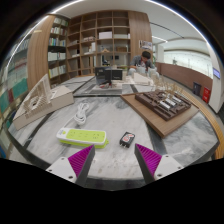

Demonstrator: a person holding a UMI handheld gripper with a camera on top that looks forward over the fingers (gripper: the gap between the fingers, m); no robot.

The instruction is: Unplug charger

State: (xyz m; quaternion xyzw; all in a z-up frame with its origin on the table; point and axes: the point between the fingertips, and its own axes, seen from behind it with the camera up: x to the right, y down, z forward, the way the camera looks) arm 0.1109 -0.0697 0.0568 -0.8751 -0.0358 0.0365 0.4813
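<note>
A lime-green and white power strip (81, 136) lies on the marble table top (110, 112), just ahead of my left finger. A small black charger block (127, 140) lies flat on the table to its right, a little ahead of the gap between my fingers. I cannot tell whether it is plugged into anything. A white cable (84, 110) lies coiled beyond the strip. My gripper (113, 158) is open and empty, with its purple pads (152, 160) wide apart, hovering short of both things.
A wooden tray (162, 108) with a dark board game on it lies to the right. White objects and a rack (40, 98) stand at the left. A black device (108, 75) sits far back, before bookshelves (95, 40). A person (148, 60) is in the background.
</note>
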